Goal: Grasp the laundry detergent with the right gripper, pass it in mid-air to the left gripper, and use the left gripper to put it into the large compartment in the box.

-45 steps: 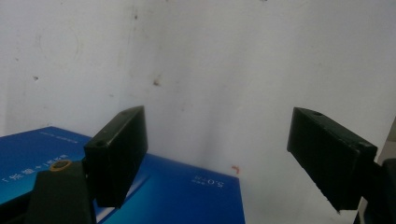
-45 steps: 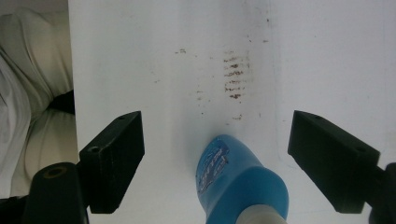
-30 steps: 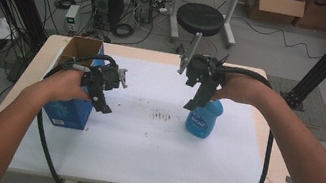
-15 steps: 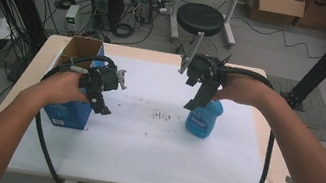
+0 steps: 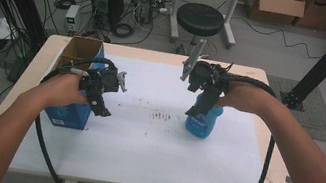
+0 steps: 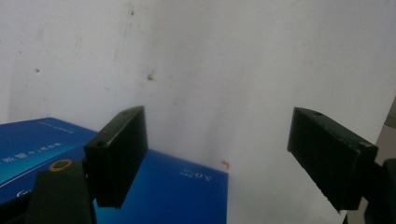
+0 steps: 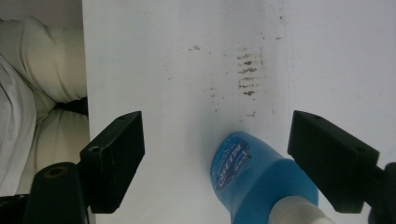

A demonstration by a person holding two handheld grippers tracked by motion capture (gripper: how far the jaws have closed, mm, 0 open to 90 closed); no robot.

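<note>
The right gripper (image 5: 194, 111) is hovering over the blue bottle (image 5: 204, 121), which is standing on the white table sheet (image 5: 149, 160) at about three o'clock from the brown stains (image 5: 160, 116). Its jaws are spread wide, flanking the bottle without touching it. This looks like the approach before a grasp; next the jaws need lowering around the bottle's body, then closing. The left gripper (image 5: 101, 108), likewise spread, is hanging at the blue box (image 5: 65, 114), at nine o'clock, possibly just clear of it.

Both forearms reach forward, left tool (image 5: 102, 96) and right tool (image 5: 203, 98) gaping.
</note>
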